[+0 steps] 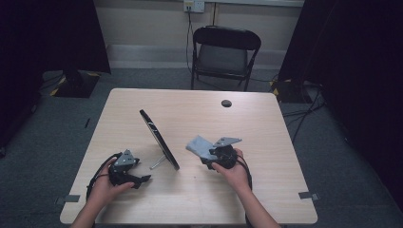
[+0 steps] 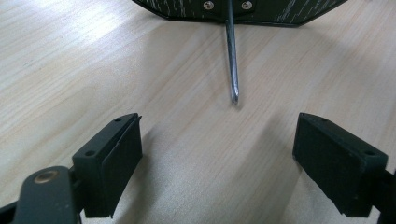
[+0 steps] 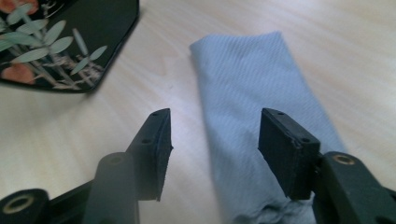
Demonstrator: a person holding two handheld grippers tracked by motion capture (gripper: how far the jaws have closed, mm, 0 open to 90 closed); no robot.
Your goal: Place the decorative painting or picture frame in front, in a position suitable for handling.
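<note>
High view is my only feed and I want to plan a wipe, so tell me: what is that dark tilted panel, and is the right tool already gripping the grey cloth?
Observer: The right tool is open; the cloth lies flat on the table between its jaws, not pinched.
Operator: And the panel's face?
Observer: The panel has a glossy black front painted with green leaves and orange flowers.
Operator: What props it up?
Observer: A thin metal rod runs from a screwed bracket on its back down to the table.
Operator: Left tool?
Observer: The left tool is open, jaws wide, aimed at that rod's foot.
</note>
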